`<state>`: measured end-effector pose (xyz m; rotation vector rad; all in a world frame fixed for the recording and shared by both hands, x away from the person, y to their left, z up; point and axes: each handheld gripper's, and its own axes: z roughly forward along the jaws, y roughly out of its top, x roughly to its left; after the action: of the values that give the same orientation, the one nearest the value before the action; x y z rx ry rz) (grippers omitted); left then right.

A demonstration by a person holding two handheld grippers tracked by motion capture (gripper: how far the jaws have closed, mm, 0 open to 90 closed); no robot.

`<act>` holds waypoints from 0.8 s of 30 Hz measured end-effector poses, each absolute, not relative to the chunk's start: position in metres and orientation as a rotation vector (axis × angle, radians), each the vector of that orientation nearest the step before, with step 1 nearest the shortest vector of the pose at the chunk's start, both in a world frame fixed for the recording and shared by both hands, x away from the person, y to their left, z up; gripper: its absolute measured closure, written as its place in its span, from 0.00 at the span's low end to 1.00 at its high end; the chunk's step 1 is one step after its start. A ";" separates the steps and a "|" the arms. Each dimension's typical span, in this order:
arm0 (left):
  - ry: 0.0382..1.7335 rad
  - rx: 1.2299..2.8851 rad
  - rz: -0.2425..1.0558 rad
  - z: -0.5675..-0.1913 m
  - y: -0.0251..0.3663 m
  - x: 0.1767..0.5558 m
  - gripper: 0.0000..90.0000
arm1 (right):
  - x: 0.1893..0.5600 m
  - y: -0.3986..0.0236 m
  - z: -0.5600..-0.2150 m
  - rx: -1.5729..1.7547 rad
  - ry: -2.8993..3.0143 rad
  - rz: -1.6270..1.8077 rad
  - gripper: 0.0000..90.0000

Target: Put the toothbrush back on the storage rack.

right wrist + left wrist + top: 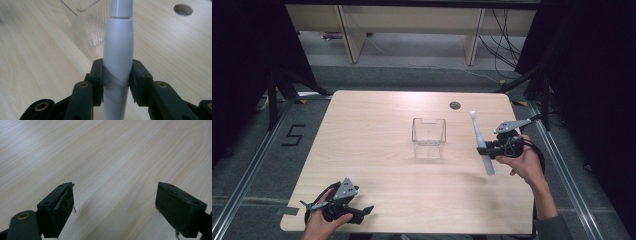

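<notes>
A long white electric toothbrush [481, 142] hangs above the right side of the table, head end up and away. My right gripper [487, 149] is shut on its thick handle [118, 50], both pads pressing its sides. A clear plastic box [429, 137] stands open-topped at the table's middle, left of the toothbrush; its ribbed wall [96, 27] lies just beyond the handle in the right gripper view. My left gripper [364, 211] rests at the table's front left corner, jaws wide apart over bare wood [115, 202], nothing between them.
A round cable hole [455, 105] sits in the light wood table [372, 125] near its back right. Black curtains flank both sides. Desk legs and cables stand on the floor beyond the far edge.
</notes>
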<state>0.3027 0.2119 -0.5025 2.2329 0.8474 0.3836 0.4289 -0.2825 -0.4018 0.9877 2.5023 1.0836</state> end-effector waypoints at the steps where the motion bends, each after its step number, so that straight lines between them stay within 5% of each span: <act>1: 0.843 2.235 0.387 -0.502 0.212 0.303 0.17 | 0.429 -0.284 -0.400 1.012 2.493 1.086 0.74; 24: 0.848 2.229 0.387 -0.502 0.212 0.302 0.17 | 0.443 -0.270 -0.404 0.970 2.293 1.339 0.74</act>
<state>0.3020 0.2124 -0.5020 2.2287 0.8478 0.3872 0.4431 -0.2703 -0.4039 0.9703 2.2931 1.3385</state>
